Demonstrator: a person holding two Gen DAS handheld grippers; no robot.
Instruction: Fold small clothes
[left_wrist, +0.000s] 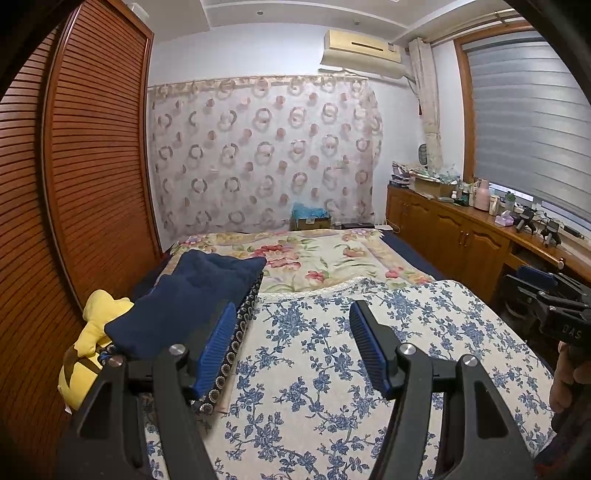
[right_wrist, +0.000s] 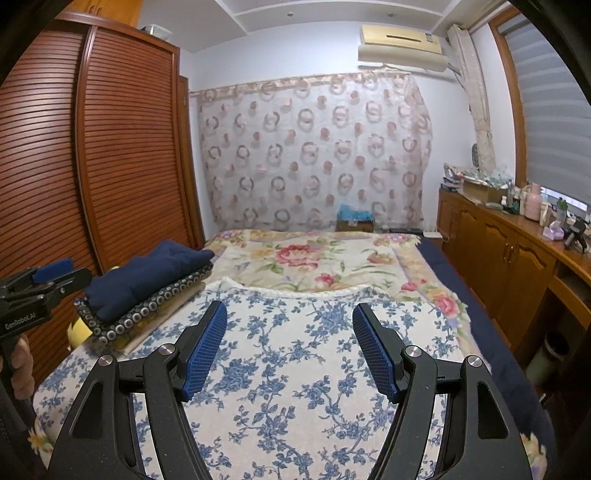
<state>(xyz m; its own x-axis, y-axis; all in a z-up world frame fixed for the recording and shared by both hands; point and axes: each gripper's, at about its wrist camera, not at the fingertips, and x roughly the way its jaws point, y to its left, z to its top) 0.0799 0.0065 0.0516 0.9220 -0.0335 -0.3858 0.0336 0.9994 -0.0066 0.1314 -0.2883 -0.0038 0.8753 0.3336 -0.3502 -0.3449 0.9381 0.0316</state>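
Clothes: folded stack (right_wrist: 147, 295) at bed's left edge, navy piece (left_wrist: 188, 299) on top, dark ring-patterned one (right_wrist: 155, 308) beneath.
Left gripper (left_wrist: 291, 332): jaws wide, empty.
Right gripper (right_wrist: 288, 332): jaws wide, empty, above blue-floral cloth (right_wrist: 295, 369).

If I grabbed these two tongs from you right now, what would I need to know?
Left tongs: open, holding nothing, above the bed.
Right tongs: open, holding nothing, likewise.
Stack of folded clothes: on the bed's left side, navy piece on top, a dark patterned one beneath.
Blue-flowered cloth: spread flat on the bed under both tongs, unfolded; whether it is a garment to fold or a cover, I cannot tell.
Yellow plush toy: beside the stack, not part of the job.
Left: probably fold the flowered cloth, if it counts.
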